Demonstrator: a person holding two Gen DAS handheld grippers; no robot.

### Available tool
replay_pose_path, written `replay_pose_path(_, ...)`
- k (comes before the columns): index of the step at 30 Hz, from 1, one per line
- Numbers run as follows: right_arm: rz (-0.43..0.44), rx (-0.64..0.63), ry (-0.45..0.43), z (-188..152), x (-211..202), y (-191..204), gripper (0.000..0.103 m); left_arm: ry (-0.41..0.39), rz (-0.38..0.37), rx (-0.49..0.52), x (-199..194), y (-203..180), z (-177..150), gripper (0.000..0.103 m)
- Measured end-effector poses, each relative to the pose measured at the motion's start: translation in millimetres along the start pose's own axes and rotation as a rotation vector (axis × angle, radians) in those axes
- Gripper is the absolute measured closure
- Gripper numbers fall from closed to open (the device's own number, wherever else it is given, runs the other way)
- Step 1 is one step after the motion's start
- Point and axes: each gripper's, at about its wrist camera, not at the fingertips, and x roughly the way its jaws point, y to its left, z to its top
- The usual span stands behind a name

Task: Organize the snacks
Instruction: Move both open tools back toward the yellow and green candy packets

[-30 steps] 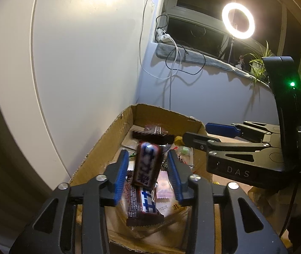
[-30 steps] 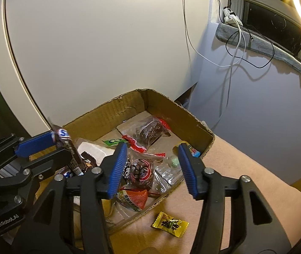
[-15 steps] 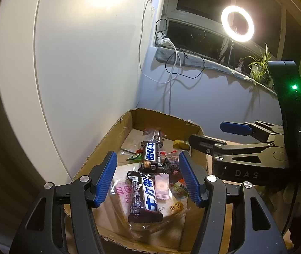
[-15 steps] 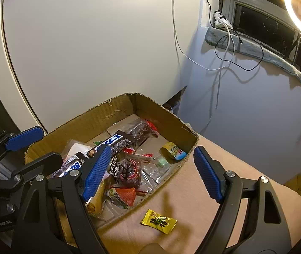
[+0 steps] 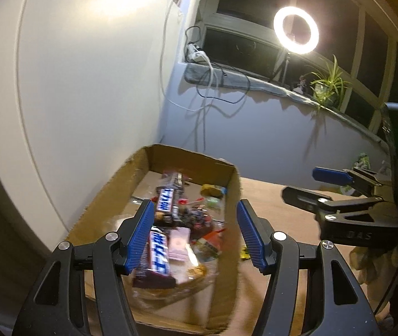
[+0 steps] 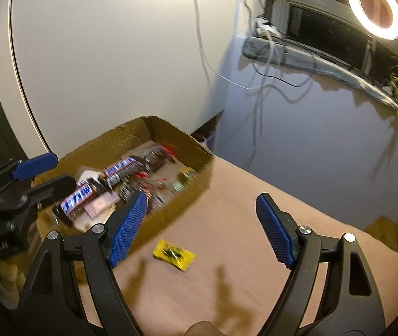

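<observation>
The empty, wide-open right tool (image 6: 200, 228) hovered nearest the yellow candy (image 6: 174, 254), lying crosswise on the tabletop (image 6: 255, 280) between its fingers.

You see a box (image 6: 131, 137) of matt, rough-edged brown cardboard, holding chocolate bars (image 5: 158, 254) in glossy wrappers. The yellow candy (image 6: 173, 254) has a shiny wrapper and lies on the smooth, matt bench (image 6: 255, 252). Your tool pads (image 6: 127, 229) are ribbed blue rubber on matt black plastic.

Left tool (image 5: 194, 233), jaws apart and empty, above snack-filled cardboard box (image 5: 109, 193).
</observation>
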Motion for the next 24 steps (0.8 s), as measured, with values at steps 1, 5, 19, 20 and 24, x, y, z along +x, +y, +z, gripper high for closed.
replay_pose_path(1,-0.009,0.011,0.000,-5.7,-6.8,-8.0,0.020,0.001,-0.008,0.005,0.1,-3.9,0.0,0.043)
replay_pose_path(5,-0.039,0.053,-0.003,-25.5,-29.3,-36.4,0.020,0.015,-0.042,0.030,0.9,-22.9,-2.9,0.043)
replay_pose_path(19,-0.139,0.266,0.089,-135.9,-76.4,-133.9,0.020,0.197,-0.134,0.140,36.0,-94.9,-45.2,0.043)
replay_pose_path(20,-0.140,0.284,0.103,-144.6,-74.6,-139.4,0.020,0.209,-0.131,0.141,39.0,-97.4,-47.7,0.043)
replay_pose_path(24,-0.142,0.321,0.131,-171.8,-71.3,-152.4,0.020,0.235,-0.097,0.176,47.6,-106.0,-57.9,0.040)
